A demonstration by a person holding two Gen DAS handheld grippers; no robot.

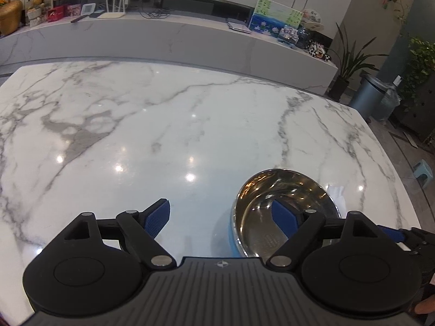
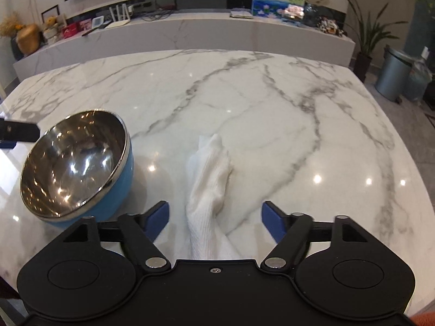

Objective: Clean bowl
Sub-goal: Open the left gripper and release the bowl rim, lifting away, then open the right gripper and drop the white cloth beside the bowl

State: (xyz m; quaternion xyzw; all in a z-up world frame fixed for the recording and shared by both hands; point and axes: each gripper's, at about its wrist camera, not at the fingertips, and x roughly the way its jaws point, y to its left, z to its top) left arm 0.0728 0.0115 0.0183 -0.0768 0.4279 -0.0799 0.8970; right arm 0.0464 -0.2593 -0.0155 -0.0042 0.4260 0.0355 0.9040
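A steel bowl [image 1: 282, 206] with a blue outside sits on the white marble table [image 1: 176, 125]. My left gripper [image 1: 221, 218] is open; its right finger hangs over the bowl's inside, its left finger is over bare table. In the right wrist view the bowl [image 2: 76, 165] stands tilted at the left, rim facing me. A white cloth [image 2: 209, 179] lies on the table between the fingers of my right gripper [image 2: 216, 217], which is open and not touching it. The left gripper's finger tip [image 2: 19, 131] shows behind the bowl.
The table's right edge [image 1: 402, 179] drops to the floor, where a small blue stool [image 1: 424, 171] stands. A grey bin [image 2: 394, 76] and potted plants stand beyond. A long marble ledge [image 2: 190, 32] with boxes, a router and pictures runs behind the table.
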